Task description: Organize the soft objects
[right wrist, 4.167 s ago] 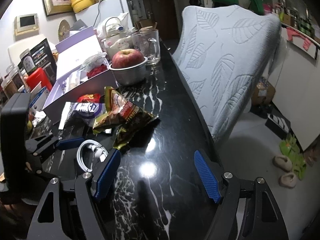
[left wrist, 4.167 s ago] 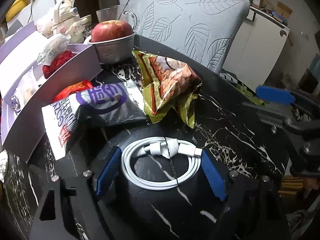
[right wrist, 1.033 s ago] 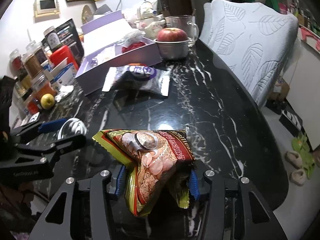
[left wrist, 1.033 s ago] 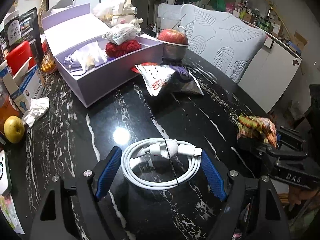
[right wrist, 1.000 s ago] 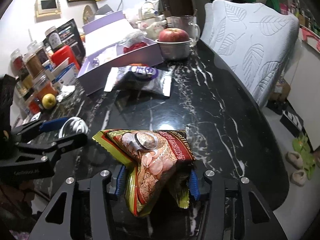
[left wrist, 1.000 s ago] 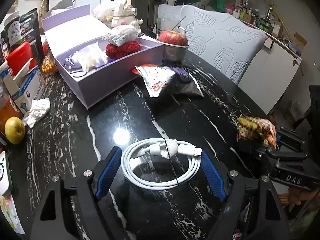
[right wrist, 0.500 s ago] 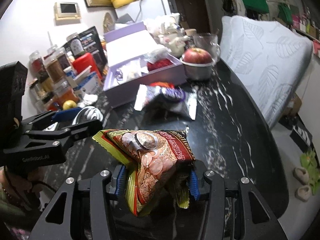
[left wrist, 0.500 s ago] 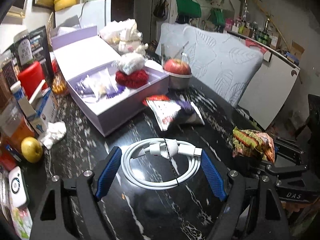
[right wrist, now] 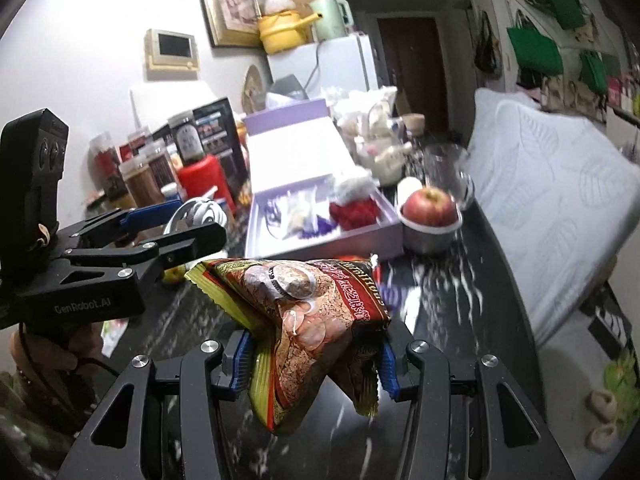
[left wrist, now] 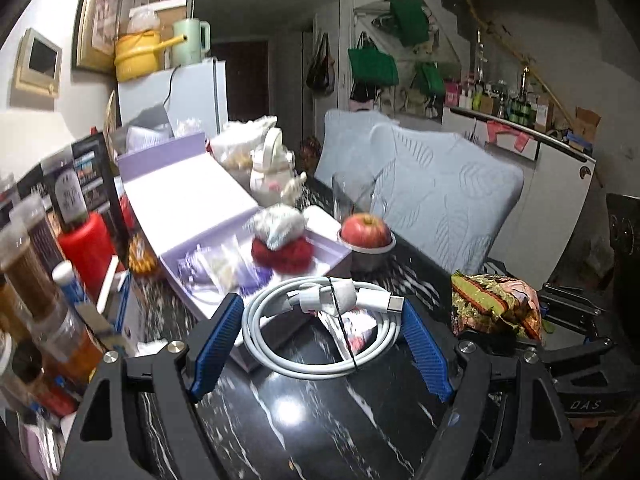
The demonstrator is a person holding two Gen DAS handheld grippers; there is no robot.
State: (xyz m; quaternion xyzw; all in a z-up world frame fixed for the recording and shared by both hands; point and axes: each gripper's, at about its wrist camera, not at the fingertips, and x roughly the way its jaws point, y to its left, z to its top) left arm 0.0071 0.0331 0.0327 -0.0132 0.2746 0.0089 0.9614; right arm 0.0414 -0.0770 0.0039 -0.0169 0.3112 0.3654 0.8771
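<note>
My left gripper (left wrist: pixel 320 340) is shut on a coiled white cable (left wrist: pixel 320 332), lifted above the black marble table (left wrist: pixel 320 420). My right gripper (right wrist: pixel 314 358) is shut on a red and gold snack bag (right wrist: pixel 304 312), also held in the air. In the left wrist view that snack bag (left wrist: pixel 494 304) shows at the right. Ahead stands an open lilac box (left wrist: pixel 240 240) holding a red knitted thing (left wrist: pixel 282 254), a white bundle (left wrist: pixel 280 226) and small packets. In the right wrist view the lilac box (right wrist: pixel 320 216) lies ahead, with the left gripper (right wrist: pixel 172 220) at the left.
A red apple in a metal bowl (left wrist: pixel 366 240) stands right of the box. Jars, a red container (left wrist: pixel 86 248) and cartons crowd the table's left side. A pale leaf-patterned chair back (left wrist: pixel 440 204) borders the right edge. Another snack packet (left wrist: pixel 356 328) lies on the table behind the cable.
Both grippers have risen and tilted up with their loads, so the table has dropped lower in both views and the room beyond shows more. The grips are unchanged.
</note>
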